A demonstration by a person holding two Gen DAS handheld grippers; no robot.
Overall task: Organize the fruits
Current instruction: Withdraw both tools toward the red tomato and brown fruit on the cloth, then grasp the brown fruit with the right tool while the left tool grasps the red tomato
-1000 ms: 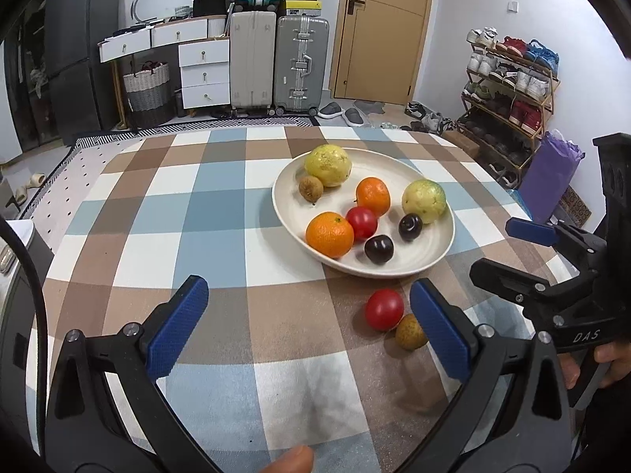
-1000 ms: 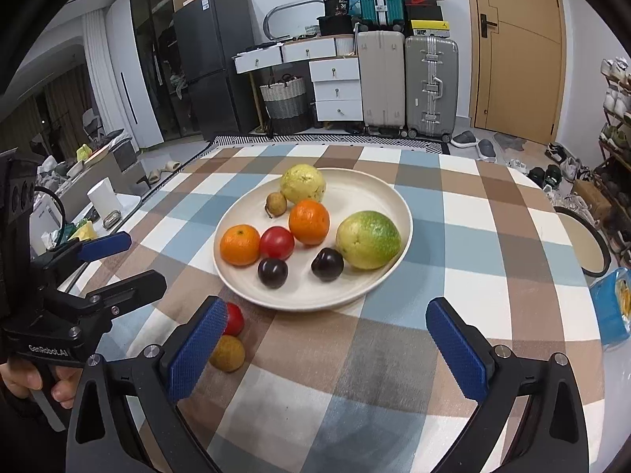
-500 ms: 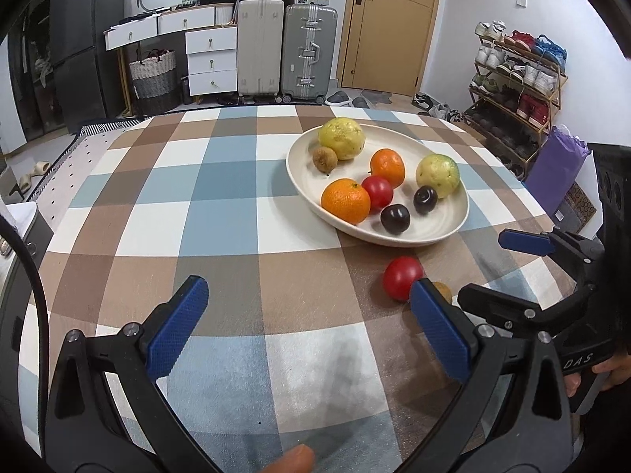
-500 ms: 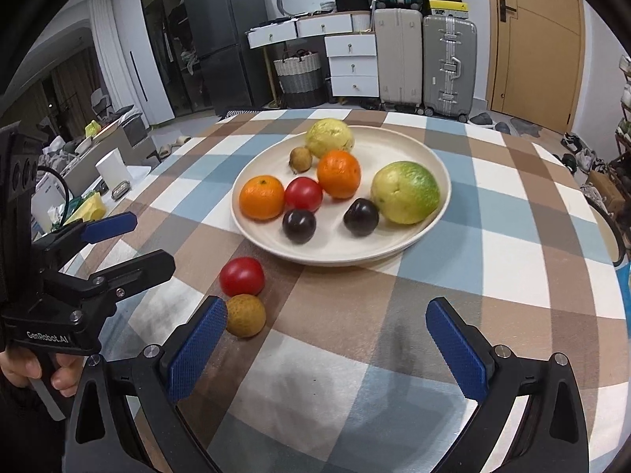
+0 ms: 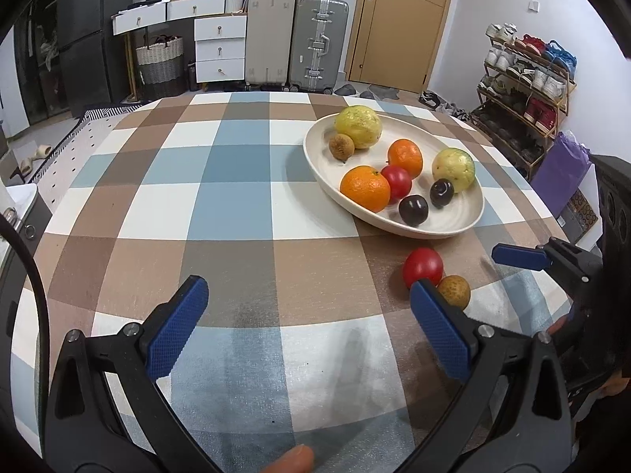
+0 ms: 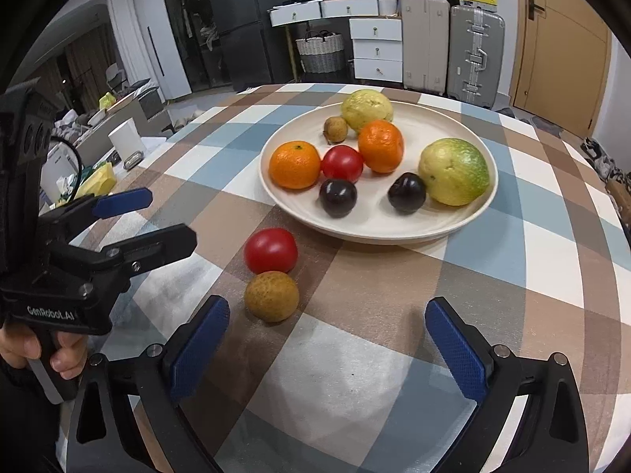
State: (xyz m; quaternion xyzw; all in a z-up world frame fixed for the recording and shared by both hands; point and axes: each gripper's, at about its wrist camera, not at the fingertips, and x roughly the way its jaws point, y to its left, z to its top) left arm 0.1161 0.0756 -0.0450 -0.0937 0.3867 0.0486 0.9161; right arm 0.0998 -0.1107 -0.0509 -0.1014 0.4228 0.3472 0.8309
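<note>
A cream plate [image 6: 445,224] [image 5: 315,149] on the checked tablecloth holds two oranges, a red tomato, two dark plums, two yellow-green guavas and a small brown fruit. A red tomato [image 6: 270,250] [image 5: 422,266] and a brown round fruit [image 6: 271,296] [image 5: 454,291] lie on the cloth just in front of the plate, touching each other. My right gripper [image 6: 327,347] is open and empty, low over the cloth, the brown fruit just ahead of its left finger. My left gripper [image 5: 307,331] is open and empty, the loose fruits beside its right finger.
The table's round edge curves off on both sides. Beyond it stand suitcases [image 5: 319,43], white drawers [image 5: 221,47], a wicker basket [image 5: 159,61], a shoe rack [image 5: 524,79] and a purple bag [image 5: 560,169]. A white cup [image 6: 124,144] sits on a side surface left.
Both grippers have come lower and closer to the two loose fruits. The left view has swung left, so the plate sits further right. Both stay open.
</note>
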